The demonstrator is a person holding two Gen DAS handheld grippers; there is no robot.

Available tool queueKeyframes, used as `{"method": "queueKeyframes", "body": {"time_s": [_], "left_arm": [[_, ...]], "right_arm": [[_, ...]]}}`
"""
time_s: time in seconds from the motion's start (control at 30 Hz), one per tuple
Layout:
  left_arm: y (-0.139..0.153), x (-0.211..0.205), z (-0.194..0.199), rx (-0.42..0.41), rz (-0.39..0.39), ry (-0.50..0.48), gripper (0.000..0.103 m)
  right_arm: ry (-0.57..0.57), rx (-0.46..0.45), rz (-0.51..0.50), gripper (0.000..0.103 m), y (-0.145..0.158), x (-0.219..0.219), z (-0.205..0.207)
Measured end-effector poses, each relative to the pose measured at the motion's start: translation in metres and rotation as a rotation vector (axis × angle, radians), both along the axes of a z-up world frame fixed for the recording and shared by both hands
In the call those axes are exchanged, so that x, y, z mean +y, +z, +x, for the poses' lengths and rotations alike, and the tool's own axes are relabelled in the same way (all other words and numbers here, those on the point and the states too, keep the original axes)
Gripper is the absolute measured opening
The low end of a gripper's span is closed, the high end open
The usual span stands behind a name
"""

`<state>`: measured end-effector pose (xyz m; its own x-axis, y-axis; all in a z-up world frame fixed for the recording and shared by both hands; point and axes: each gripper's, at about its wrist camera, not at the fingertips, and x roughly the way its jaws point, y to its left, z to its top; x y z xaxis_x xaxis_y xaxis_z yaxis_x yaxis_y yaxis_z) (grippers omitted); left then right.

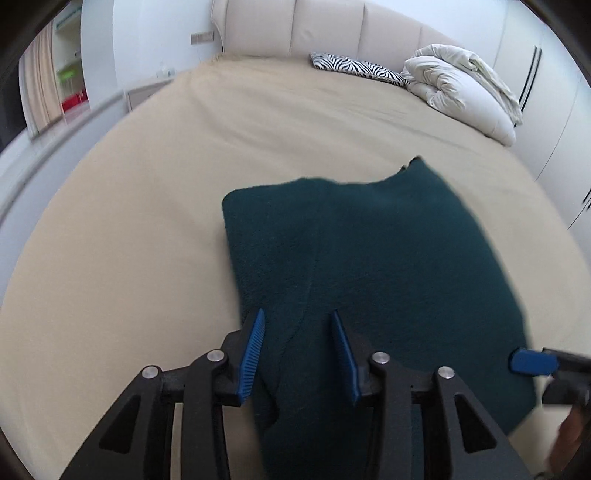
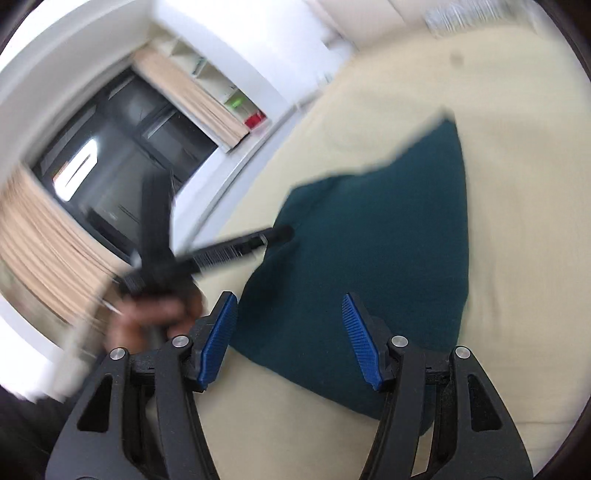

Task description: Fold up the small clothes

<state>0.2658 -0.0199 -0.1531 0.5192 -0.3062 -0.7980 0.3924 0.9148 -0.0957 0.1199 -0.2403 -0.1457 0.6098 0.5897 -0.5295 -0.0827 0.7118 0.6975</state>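
Note:
A dark green garment (image 1: 369, 258) lies flat on the beige bed (image 1: 147, 221), partly folded, with a notched far edge. My left gripper (image 1: 298, 317) is open over the garment's near left part, its blue fingers (image 1: 255, 350) apart with a raised fold of cloth between them. My right gripper (image 2: 290, 302) is open and empty above the garment (image 2: 369, 258) near its front edge. The right gripper's blue fingertip (image 1: 532, 362) shows at the right edge of the left wrist view. The left gripper (image 2: 236, 247) shows blurred in the right wrist view.
A white folded duvet (image 1: 465, 88) and a zebra-print pillow (image 1: 358, 66) lie at the head of the bed by the padded headboard (image 1: 332, 26). A window with beige curtains (image 2: 110, 166) is beyond the bed's left side.

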Motion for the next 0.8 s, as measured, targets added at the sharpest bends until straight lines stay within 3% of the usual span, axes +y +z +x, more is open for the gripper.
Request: {"method": "queueKeyframes", "body": {"time_s": [0.03,0.1,0.17,0.23,0.3,0.37,0.6,0.73,0.8], "left_arm": [[-0.005,0.004,-0.003,-0.026,-0.006,-0.004,0.06],[-0.015,0.02,0.0,0.006,-0.066,0.03,0.071],[-0.017,0.032,0.003,0.038,-0.136,0.03,0.07],[-0.014,0.027,0.001,0.019,-0.09,0.018,0.071],[-0.013,0.021,-0.001,-0.004,-0.059,0.013,0.071],[-0.016,0.027,0.002,0.015,-0.099,0.021,0.072],[-0.017,0.034,0.003,0.037,-0.131,0.004,0.072],[-0.02,0.035,0.006,0.037,-0.155,-0.005,0.074],[-0.02,0.035,0.004,0.023,-0.145,-0.01,0.075]], "right_arm": [[-0.024,0.073,0.014,0.058,-0.015,-0.009,0.005],[-0.007,0.162,0.088,0.055,-0.047,-0.02,0.009],[-0.022,0.133,0.184,0.048,-0.064,-0.035,0.009],[-0.039,0.134,0.255,0.048,-0.067,-0.046,0.002],[-0.04,0.14,0.231,0.05,-0.062,-0.049,0.001],[-0.045,0.13,0.214,0.053,-0.049,-0.053,0.008],[-0.088,0.089,0.326,0.056,-0.025,-0.071,0.105],[-0.178,0.259,0.367,0.058,-0.065,-0.081,0.171],[-0.218,0.233,0.386,0.051,-0.076,-0.091,0.183]]}}
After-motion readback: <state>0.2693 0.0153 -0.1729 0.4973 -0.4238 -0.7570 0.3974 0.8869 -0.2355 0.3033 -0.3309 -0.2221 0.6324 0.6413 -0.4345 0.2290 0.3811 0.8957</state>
